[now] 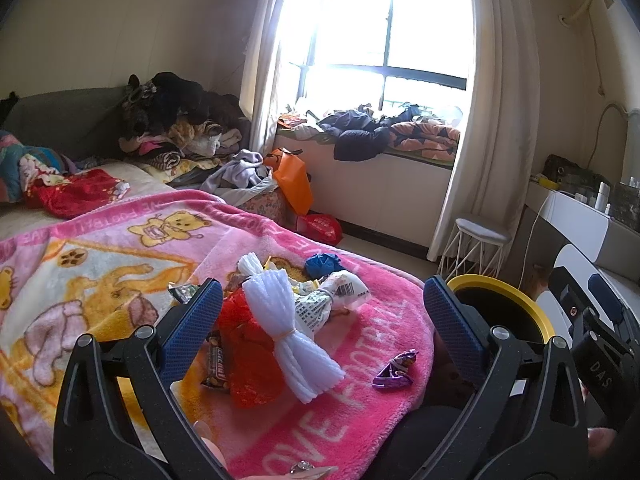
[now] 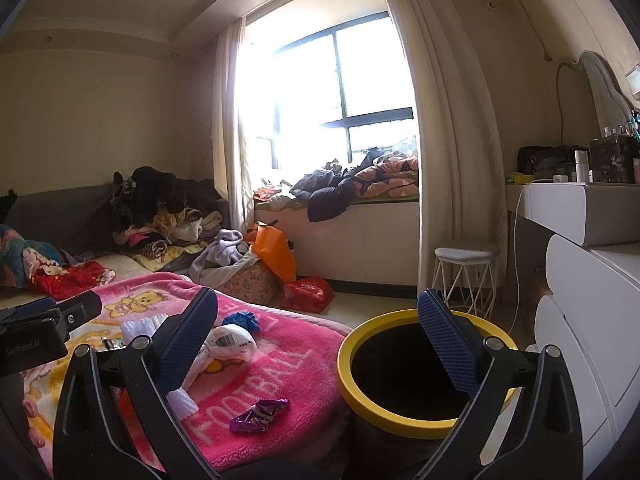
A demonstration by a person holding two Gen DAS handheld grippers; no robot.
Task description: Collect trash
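trash lying scattered on the pink blanket (image 1: 360, 364) covering the bed: white foam netting (image 1: 288, 336) tied at the middle, lying across a red plastic wrapper (image 1: 248, 360); a chocolate bar wrapper (image 1: 216, 368) just beside the red one; a white crumpled packet with a barcode (image 1: 340, 292) touching the netting; a blue crumpled piece (image 1: 322, 264) further back; a purple foil wrapper (image 1: 394, 370) lying apart, near the blanket's edge. also showing in the right wrist view, purple foil (image 2: 258, 414) sitting between the heap and the bin. yellow-rimmed bin (image 2: 400, 412) standing just beside the bed, dark inside, contents impossible to tell. left tool (image 1: 324, 320) hovering over the heap, jaws spread wide, gripping nothing, 2 blue pads (image 1: 192, 328) flanking the netting. right tool (image 2: 320, 344) also spread wide and empty, hanging between bed edge and bin, 1 pad (image 2: 448, 344) over the bin's mouth. clothes piled on the window sill (image 1: 372, 132) well behind.
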